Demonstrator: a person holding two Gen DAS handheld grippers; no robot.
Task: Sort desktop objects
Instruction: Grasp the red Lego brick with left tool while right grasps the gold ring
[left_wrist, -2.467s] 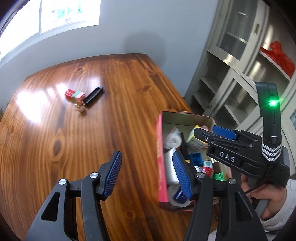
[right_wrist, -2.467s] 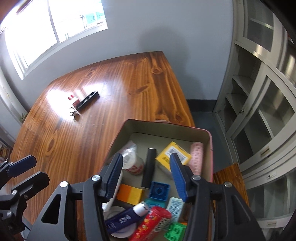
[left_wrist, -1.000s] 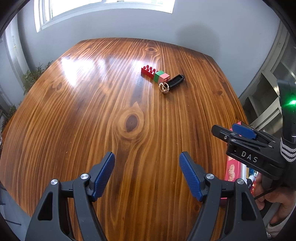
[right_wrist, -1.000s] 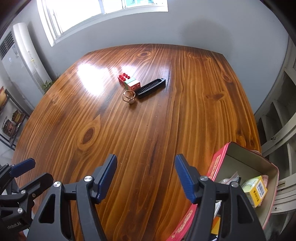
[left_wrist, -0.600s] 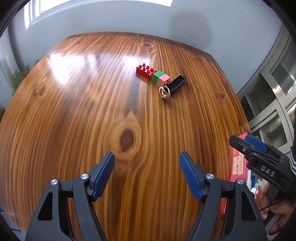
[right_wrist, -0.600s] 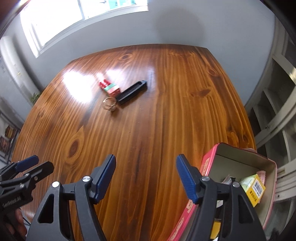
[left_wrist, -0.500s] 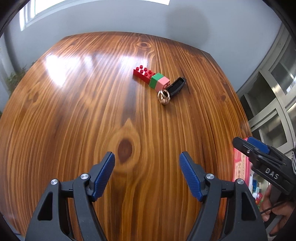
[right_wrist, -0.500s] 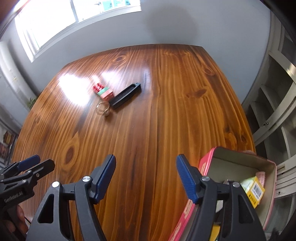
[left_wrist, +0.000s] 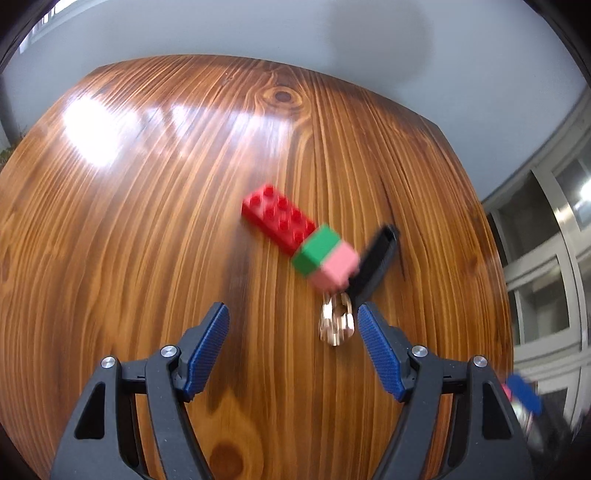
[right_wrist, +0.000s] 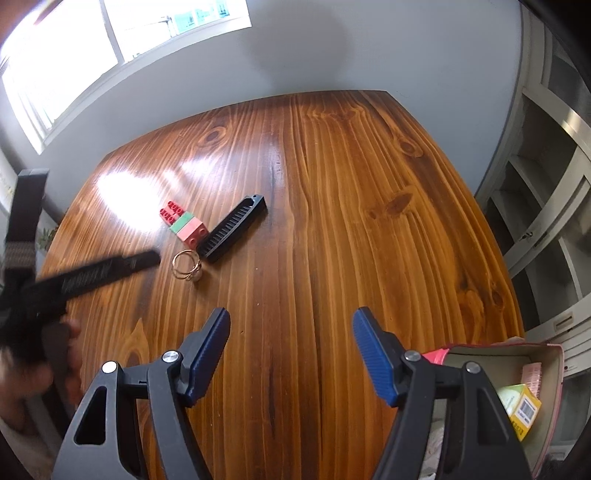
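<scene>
Left tongs (left_wrist: 291, 347) now advanced from box (right_wrist: 554, 354) to cluster mid-desk (left_wrist: 110, 240): ring (left_wrist: 335, 325) between spread pads, bricks (left_wrist: 299, 236) and comb (left_wrist: 375, 264) just beyond. Right tongs (right_wrist: 290, 350) spread, empty. Pickup likely next.

Table (left_wrist: 147, 221): varnished wood with bold grain and dark knots, glossy enough to mirror window glare. Red brick (left_wrist: 277, 218): smooth, shiny moulded plastic with studs; the green-and-pink block (left_wrist: 325, 260) beside it looks like the same plastic, blurred in the left wrist view. Comb (right_wrist: 234, 229): matt black plastic, finely toothed. Rings (right_wrist: 186, 266): thin, bright gold-coloured metal. Left tool (left_wrist: 293, 347) and right tool (right_wrist: 291, 354): matt black plastic frames, silver metal pivot screws, blue ribbed pads (right_wrist: 373, 356). Box (right_wrist: 552, 373): pink outside, dull beige inside. Carton (right_wrist: 522, 410) in it: printed yellow card.
</scene>
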